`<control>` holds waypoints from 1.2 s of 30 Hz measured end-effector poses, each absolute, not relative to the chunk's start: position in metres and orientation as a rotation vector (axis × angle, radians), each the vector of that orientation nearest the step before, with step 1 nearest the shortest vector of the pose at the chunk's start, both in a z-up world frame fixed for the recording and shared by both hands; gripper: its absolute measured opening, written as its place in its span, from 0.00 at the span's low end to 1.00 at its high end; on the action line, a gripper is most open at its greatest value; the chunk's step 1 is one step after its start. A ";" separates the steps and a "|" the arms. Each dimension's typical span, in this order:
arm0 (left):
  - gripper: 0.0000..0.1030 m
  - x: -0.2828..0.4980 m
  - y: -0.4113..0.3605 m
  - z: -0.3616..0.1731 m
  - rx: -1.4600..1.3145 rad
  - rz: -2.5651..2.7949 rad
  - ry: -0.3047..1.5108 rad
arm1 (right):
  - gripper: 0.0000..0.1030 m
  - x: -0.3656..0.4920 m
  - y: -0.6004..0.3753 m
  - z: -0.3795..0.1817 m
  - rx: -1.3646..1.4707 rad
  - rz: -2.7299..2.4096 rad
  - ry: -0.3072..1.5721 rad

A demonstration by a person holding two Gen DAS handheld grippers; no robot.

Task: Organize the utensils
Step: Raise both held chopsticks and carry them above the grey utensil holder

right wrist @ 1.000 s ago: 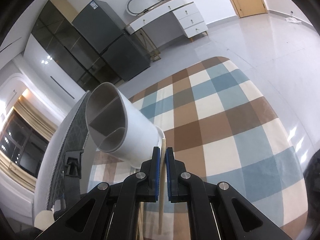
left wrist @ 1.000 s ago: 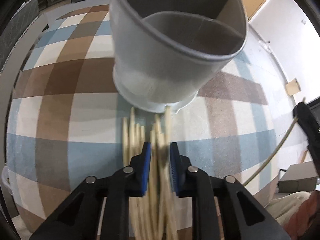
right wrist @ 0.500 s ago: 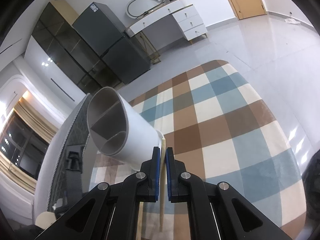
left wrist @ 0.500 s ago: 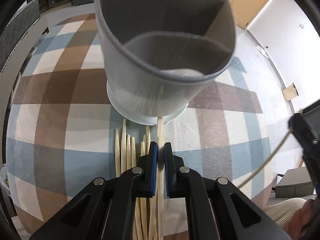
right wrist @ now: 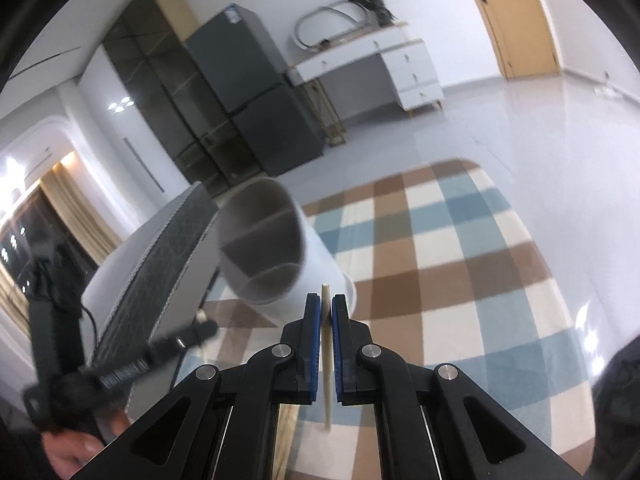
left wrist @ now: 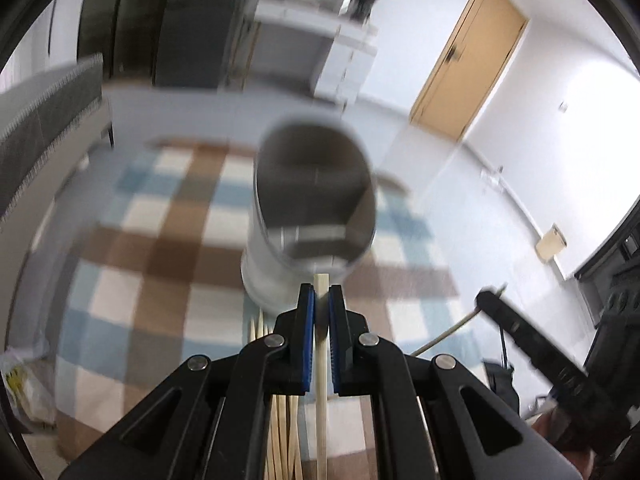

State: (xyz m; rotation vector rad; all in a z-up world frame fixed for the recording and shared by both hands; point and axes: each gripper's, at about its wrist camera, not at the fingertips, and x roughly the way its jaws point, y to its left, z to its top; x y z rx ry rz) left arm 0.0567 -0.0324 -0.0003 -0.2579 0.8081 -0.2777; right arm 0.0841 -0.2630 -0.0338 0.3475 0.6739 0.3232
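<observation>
Both tongs, left (left wrist: 321, 295) and right (right wrist: 326, 305), each clamp one chopstick (left wrist: 321, 364); the grey divided holder (left wrist: 312, 216) stands just ahead on the checked rug (right wrist: 460, 264).

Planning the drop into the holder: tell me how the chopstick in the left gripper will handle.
The chopstick looks thin, straight wood: probably stiff and light. The left gripper pinches it near one end, so it may pivot. Its squared end suggests little rolling.
</observation>
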 end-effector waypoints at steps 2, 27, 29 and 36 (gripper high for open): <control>0.02 0.052 -0.029 0.017 -0.246 -0.267 0.732 | 0.05 0.079 -0.258 -0.025 0.329 0.327 0.644; 0.02 0.185 -0.018 0.087 -0.234 -0.194 0.258 | 0.05 0.182 -0.219 0.129 0.195 0.418 0.464; 0.02 0.200 -0.018 0.078 -0.235 -0.203 0.259 | 0.05 0.198 -0.213 0.126 0.188 0.416 0.466; 0.02 0.212 -0.021 0.054 -0.221 -0.234 0.274 | 0.05 0.232 -0.203 0.101 0.200 0.432 0.508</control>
